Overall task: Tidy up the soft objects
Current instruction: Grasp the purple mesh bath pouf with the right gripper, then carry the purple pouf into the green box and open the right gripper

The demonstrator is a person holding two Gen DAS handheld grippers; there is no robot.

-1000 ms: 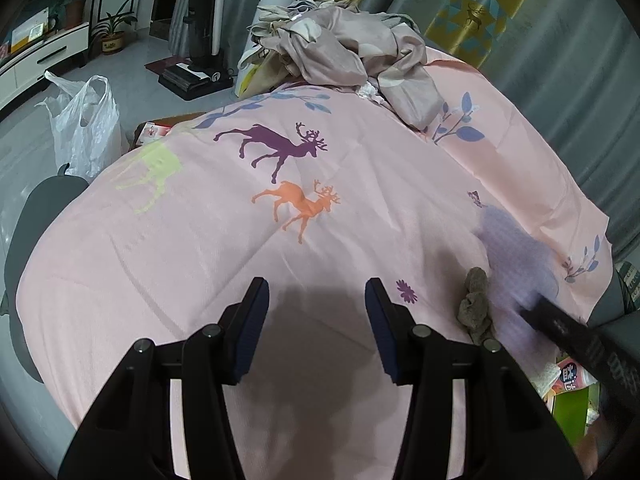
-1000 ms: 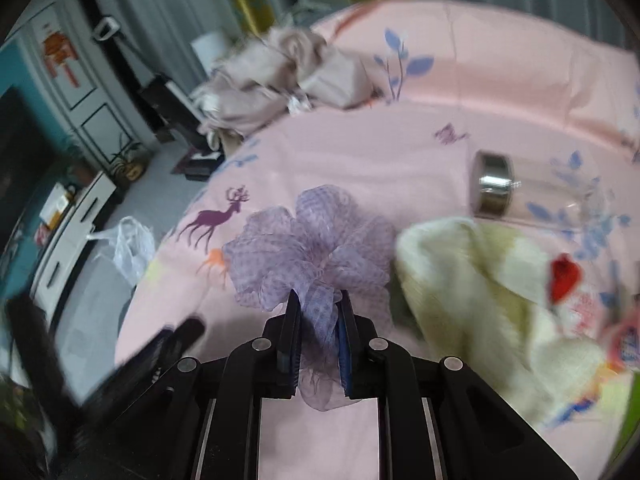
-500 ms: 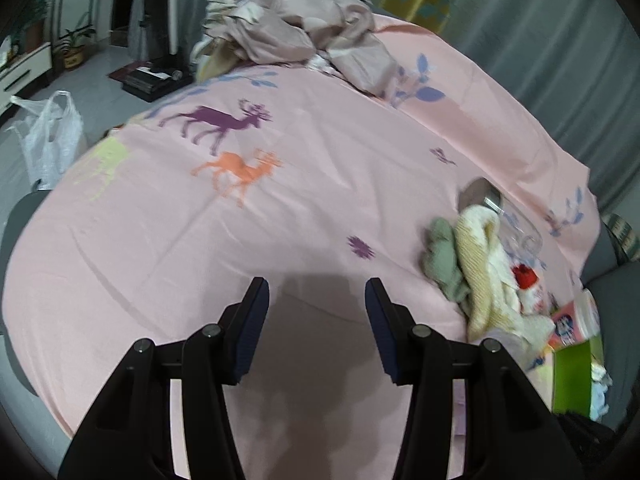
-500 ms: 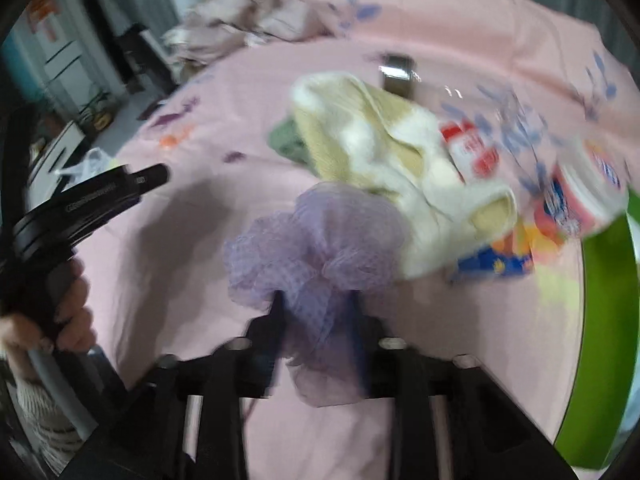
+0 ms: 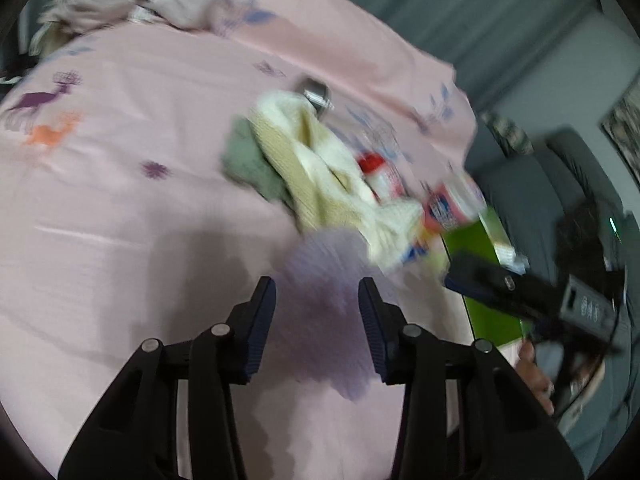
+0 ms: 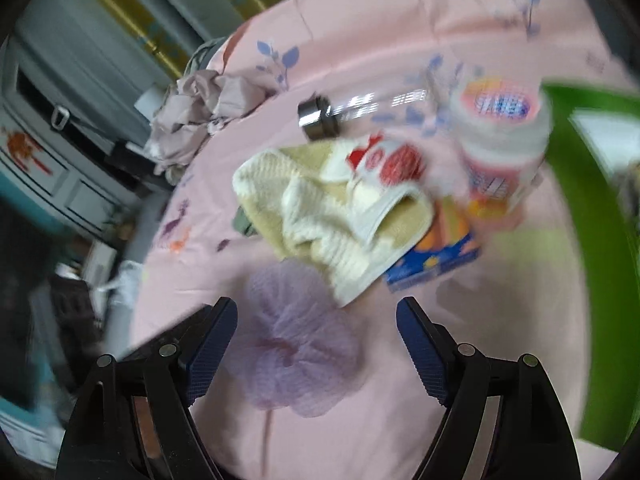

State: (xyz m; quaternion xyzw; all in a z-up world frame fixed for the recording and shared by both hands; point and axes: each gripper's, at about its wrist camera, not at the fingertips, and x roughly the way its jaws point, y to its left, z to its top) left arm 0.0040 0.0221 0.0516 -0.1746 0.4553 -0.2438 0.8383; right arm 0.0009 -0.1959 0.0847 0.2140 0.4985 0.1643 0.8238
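Observation:
A purple mesh bath pouf (image 6: pixel 296 336) lies on the pink bedsheet (image 6: pixel 400 28) between the fingers of my open right gripper (image 6: pixel 316 320), which is not touching it. The pouf also shows blurred in the left wrist view (image 5: pixel 324 284), just ahead of my open, empty left gripper (image 5: pixel 316 300). A cream and yellow knitted cloth (image 6: pixel 328 216) lies just beyond the pouf. It shows in the left wrist view (image 5: pixel 320 176) too, with a grey-green cloth (image 5: pixel 248 160) at its left edge.
A white and pink tub (image 6: pixel 504 136), a red-labelled container (image 6: pixel 396 160), a blue and orange box (image 6: pixel 436 256) and a clear jar with a metal lid (image 6: pixel 320 120) lie by the cloths. A green bin (image 6: pixel 592 240) stands at the right. Crumpled beige clothes (image 6: pixel 200 104) are piled far back.
My right gripper has opened and let go of the purple pouf, which now lies on the sheet. The left gripper has swung right, toward the pouf and cloths.

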